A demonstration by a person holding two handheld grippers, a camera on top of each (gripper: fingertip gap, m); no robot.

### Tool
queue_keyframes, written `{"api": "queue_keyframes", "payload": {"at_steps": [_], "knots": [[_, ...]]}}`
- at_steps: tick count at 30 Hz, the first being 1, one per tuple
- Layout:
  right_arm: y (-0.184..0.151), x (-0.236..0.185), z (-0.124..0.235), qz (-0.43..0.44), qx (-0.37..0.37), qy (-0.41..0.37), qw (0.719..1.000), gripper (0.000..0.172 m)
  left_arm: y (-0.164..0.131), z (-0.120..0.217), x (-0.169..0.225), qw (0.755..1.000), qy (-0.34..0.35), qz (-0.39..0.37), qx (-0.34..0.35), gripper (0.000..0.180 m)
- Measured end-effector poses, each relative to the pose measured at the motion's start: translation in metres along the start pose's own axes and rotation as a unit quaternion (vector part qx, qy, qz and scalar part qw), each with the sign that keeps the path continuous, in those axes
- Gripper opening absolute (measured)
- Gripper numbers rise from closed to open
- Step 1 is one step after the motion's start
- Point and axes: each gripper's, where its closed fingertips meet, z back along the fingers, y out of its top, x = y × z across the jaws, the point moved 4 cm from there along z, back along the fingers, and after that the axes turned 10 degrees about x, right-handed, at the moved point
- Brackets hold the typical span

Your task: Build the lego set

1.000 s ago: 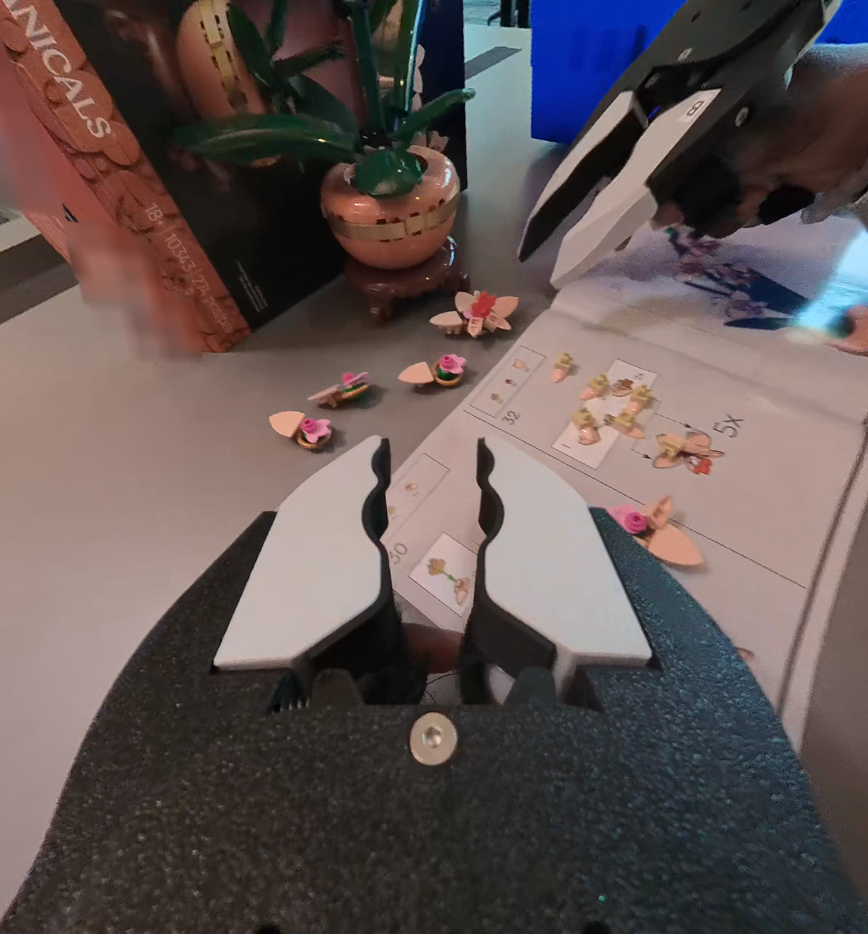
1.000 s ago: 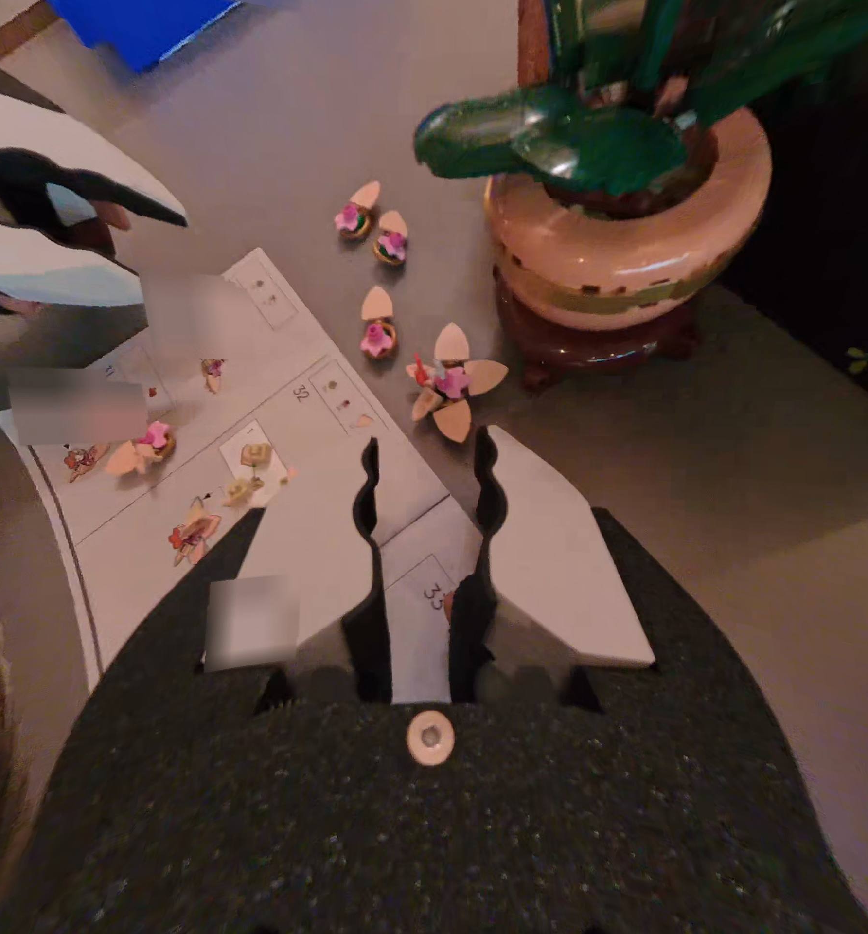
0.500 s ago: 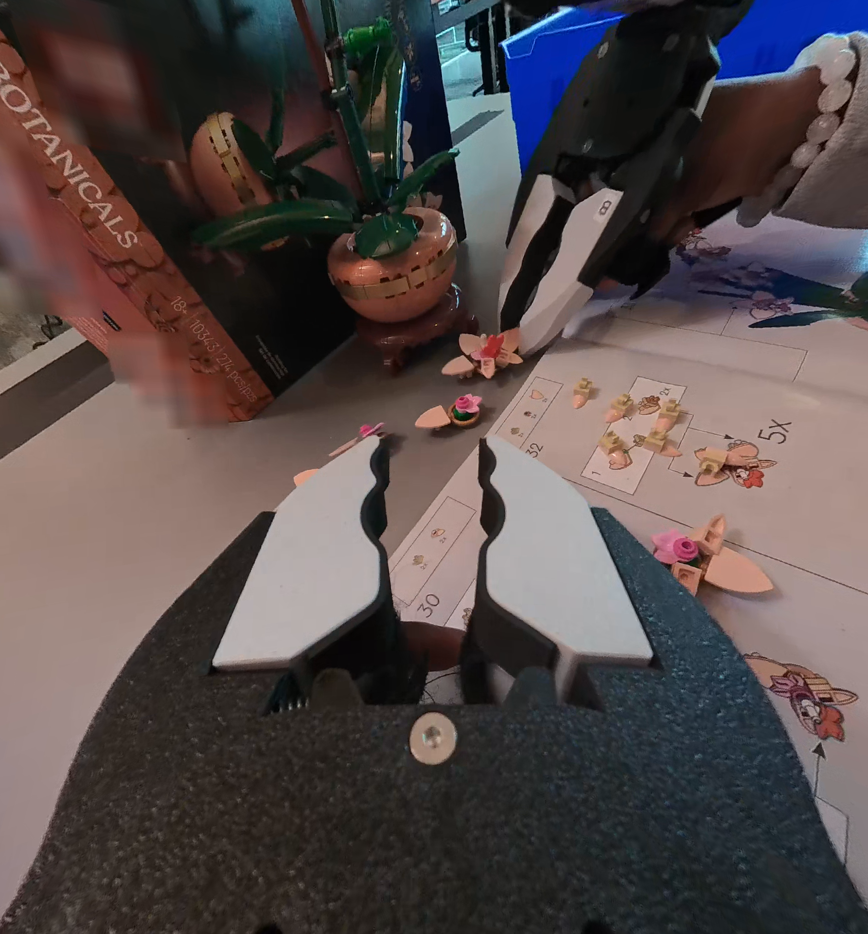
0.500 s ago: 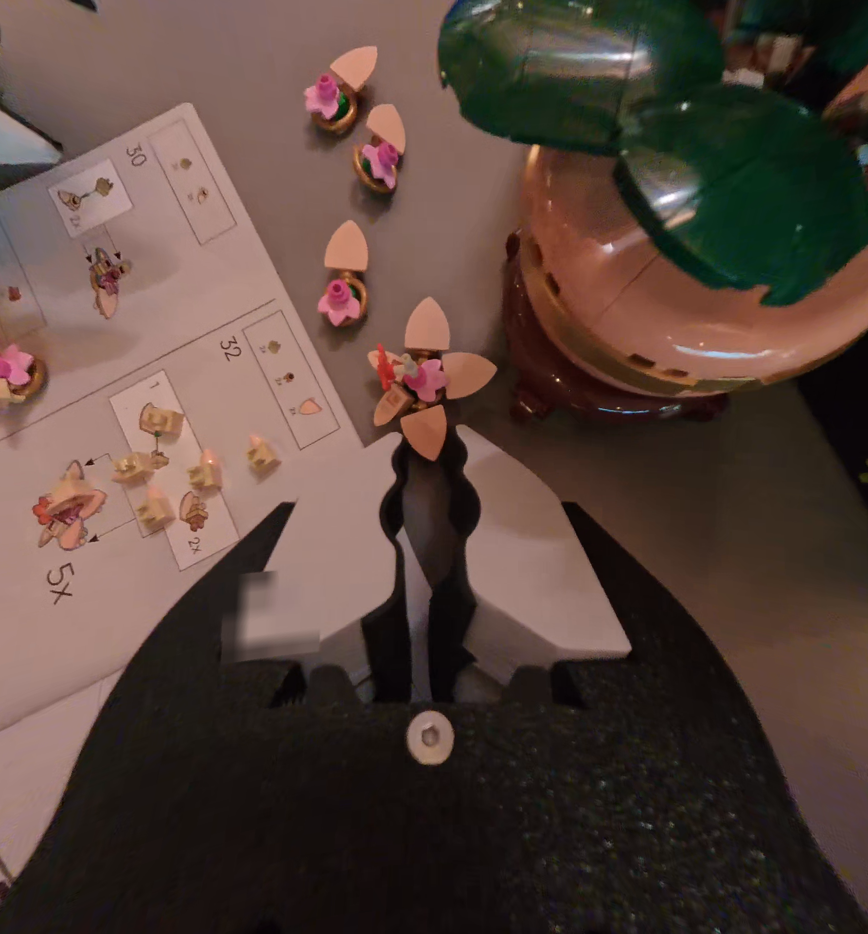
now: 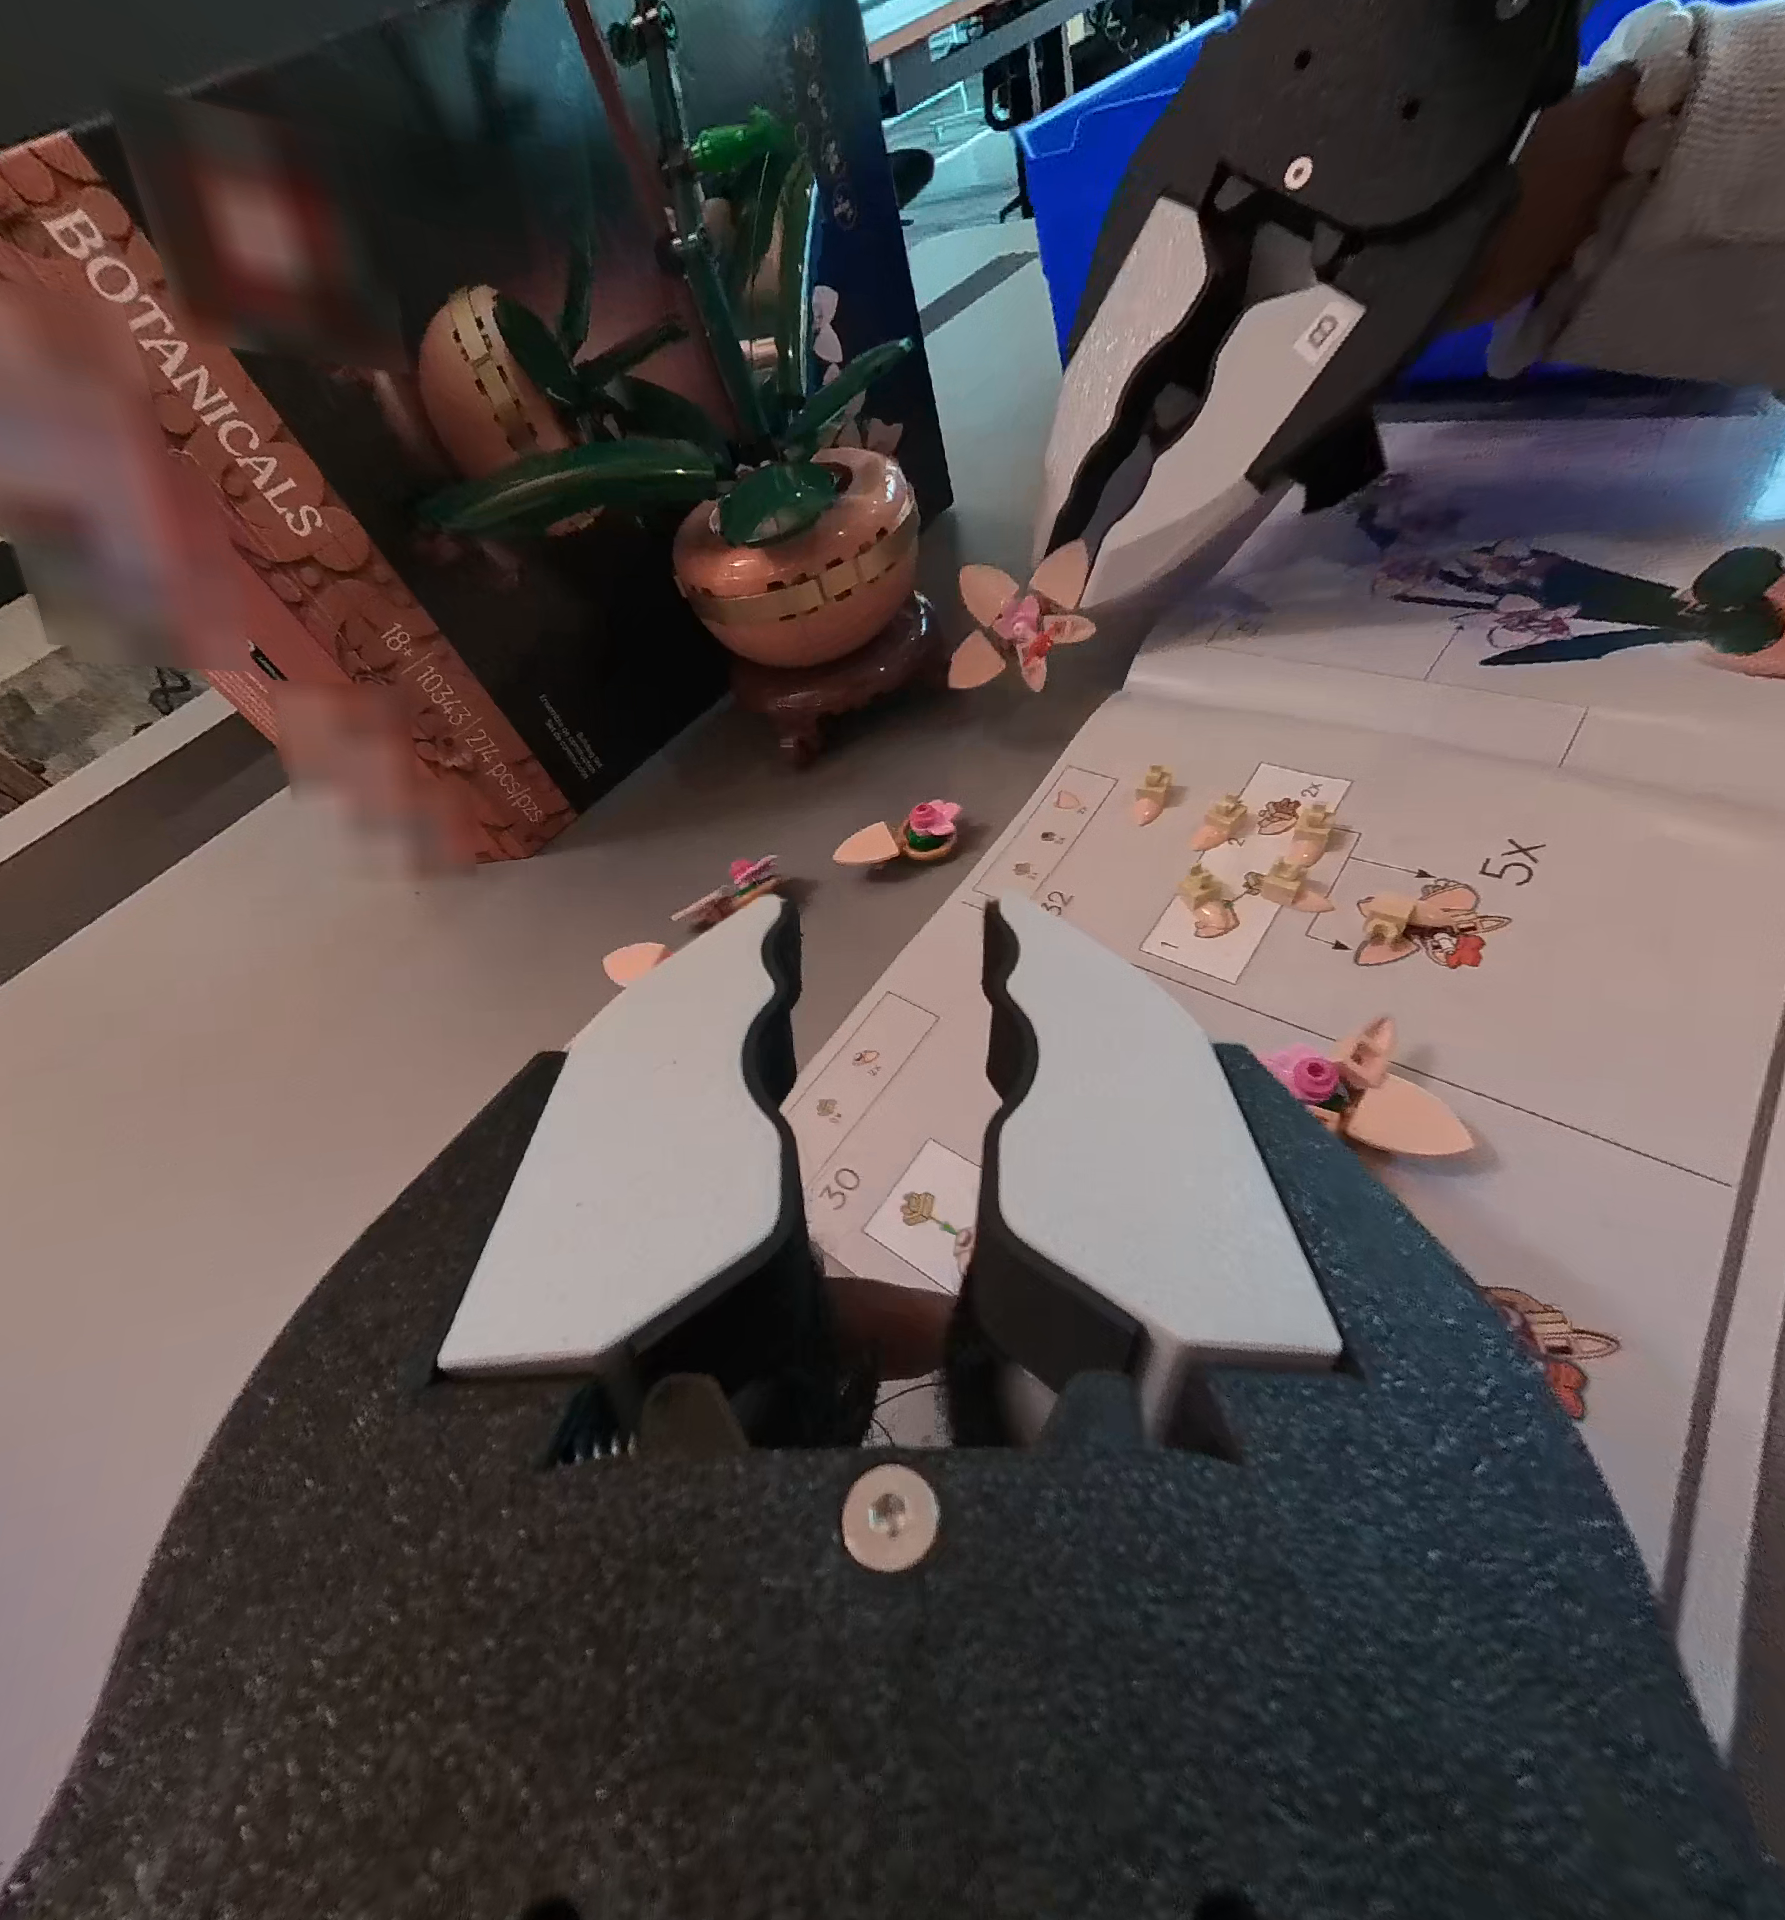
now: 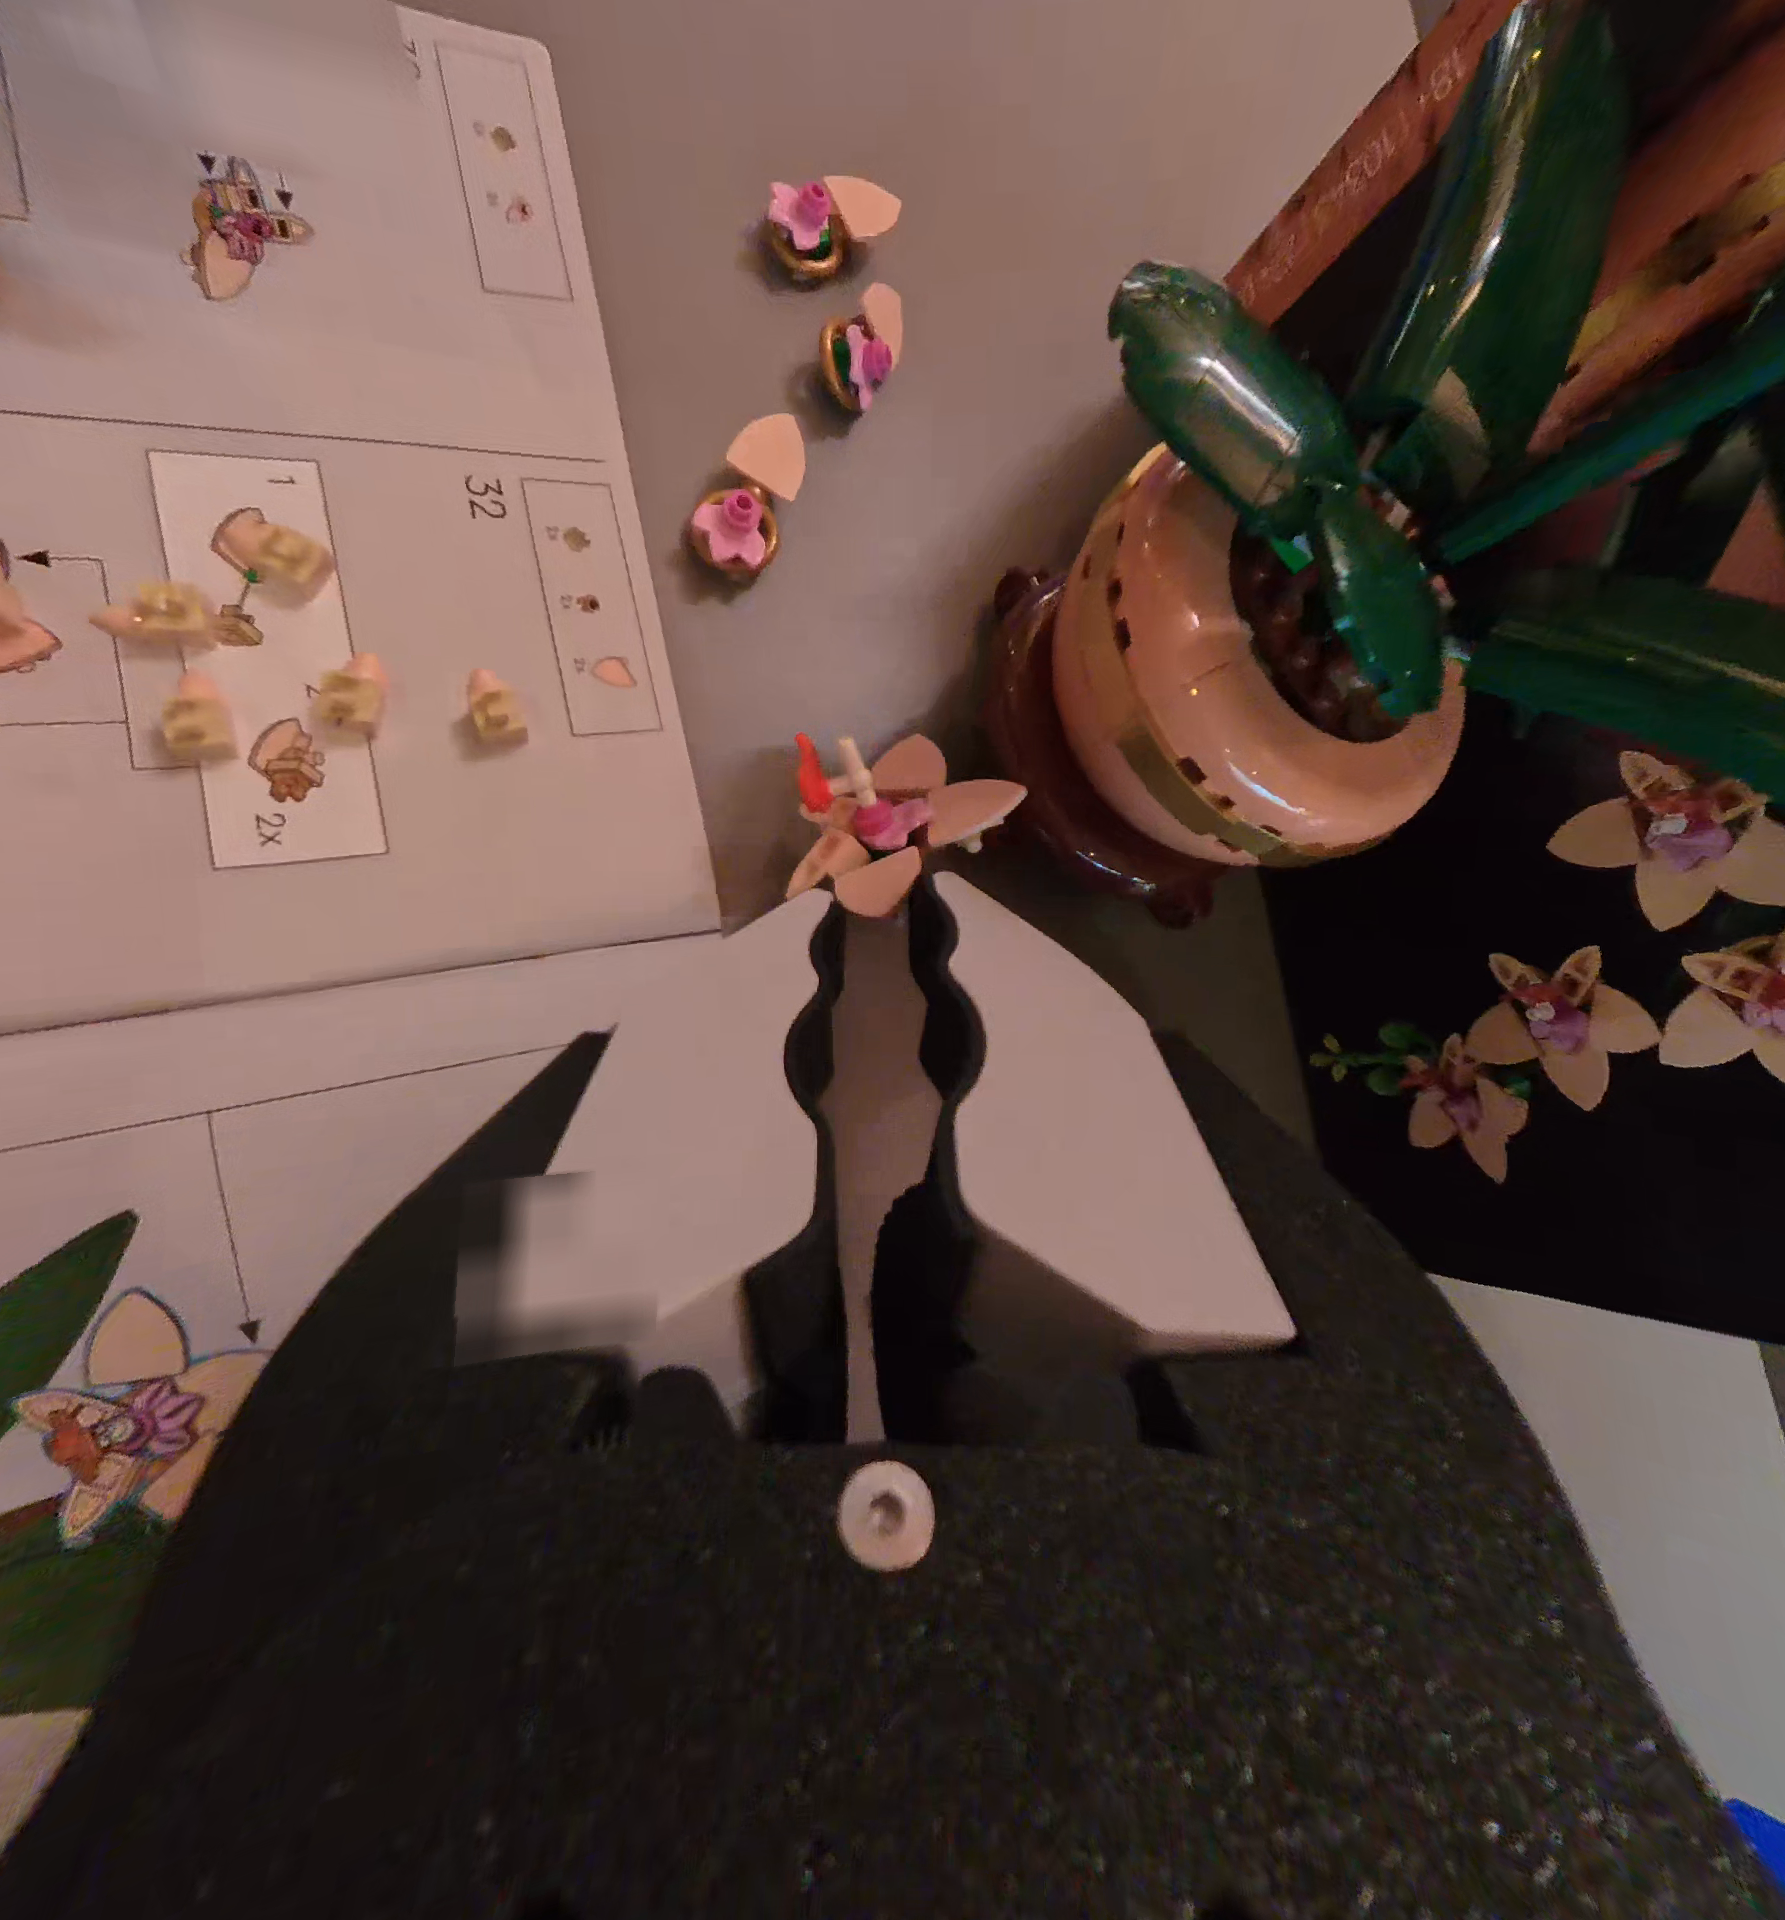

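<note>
My right gripper has just pinched a peach brick flower off the table; left gripper stays open, empty.

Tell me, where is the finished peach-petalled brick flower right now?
The peach-petalled brick flower is pinched by one petal in the right gripper, lifted just beside the pink brick pot.

Peach-petalled brick orchid flower with pink centre, one petal pinched at right gripper tips
</note>
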Motion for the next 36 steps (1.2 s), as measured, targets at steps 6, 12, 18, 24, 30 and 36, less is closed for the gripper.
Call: {"api": "queue_keyframes", "payload": {"at_steps": [6, 12, 18, 24, 30, 36], "knots": [[-0.002, 0.0, 0.005, -0.005, 0.005, -0.004, 1.0, 0.011, 0.0, 0.002, 0.009, 1.0, -0.003, -0.007, -0.009, 0.034], [-0.002, -0.002, 0.002, 0.002, 0.015, -0.004, 1.0, 0.011, -0.002, 0.004, 0.013, 0.999, 0.007, -0.022, -0.022, 0.034], [-0.005, -0.002, 0.002, 0.004, 0.018, -0.005, 1.0, 0.011, -0.007, 0.006, 0.01, 0.999, 0.026, -0.015, -0.025, 0.034], [-0.008, -0.002, 0.001, 0.006, 0.017, -0.003, 1.0, 0.011, -0.008, 0.007, 0.005, 0.999, 0.039, -0.002, -0.024, 0.035], [-0.011, -0.004, -0.002, 0.007, 0.014, 0.002, 1.0, 0.01, -0.009, 0.007, 0.004, 0.999, 0.041, 0.003, -0.025, 0.035], [-0.012, -0.002, -0.003, 0.008, 0.007, 0.003, 1.0, 0.01, -0.009, 0.007, 0.003, 0.999, 0.04, 0.007, -0.023, 0.036]]}}
